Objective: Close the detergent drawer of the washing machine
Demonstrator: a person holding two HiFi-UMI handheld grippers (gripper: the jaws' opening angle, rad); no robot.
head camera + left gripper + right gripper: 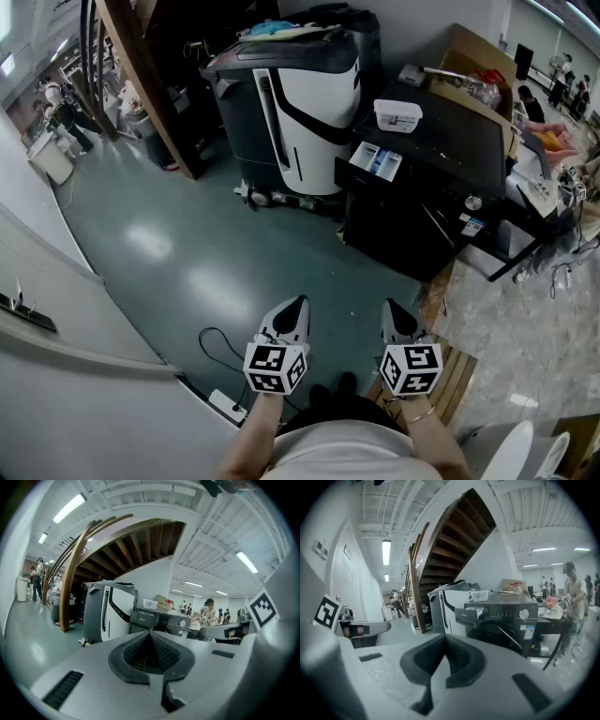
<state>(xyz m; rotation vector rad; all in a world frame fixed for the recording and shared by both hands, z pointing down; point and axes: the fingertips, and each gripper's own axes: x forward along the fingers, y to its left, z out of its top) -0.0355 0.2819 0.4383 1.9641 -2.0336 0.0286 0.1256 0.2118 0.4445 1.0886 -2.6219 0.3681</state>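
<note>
The detergent drawer (pixel 373 161) stands pulled out of the upper left corner of the black washing machine (pixel 441 159), its white and blue compartments showing from above. It lies straight ahead of both tools and well apart from them, with bare floor between.

From the right gripper (pixel 389 305) the drawer sits ahead and a little to the right of the jaw tips. From the left gripper (pixel 298 305) it lies further off to the right. The right gripper is therefore the nearer of the 2.

The drawer's long axis runs out of the machine's front toward the person, so by my judgement the closing push has to travel along that line, away from the tool and into the machine.

Both grippers are held low and side by side just in front of the person's body, pointing forward and slightly downward. The jaws of each meet at the tip with nothing between them; both tools are closed and empty. A flat closed tip should suit pressing on the drawer's front panel.
</note>
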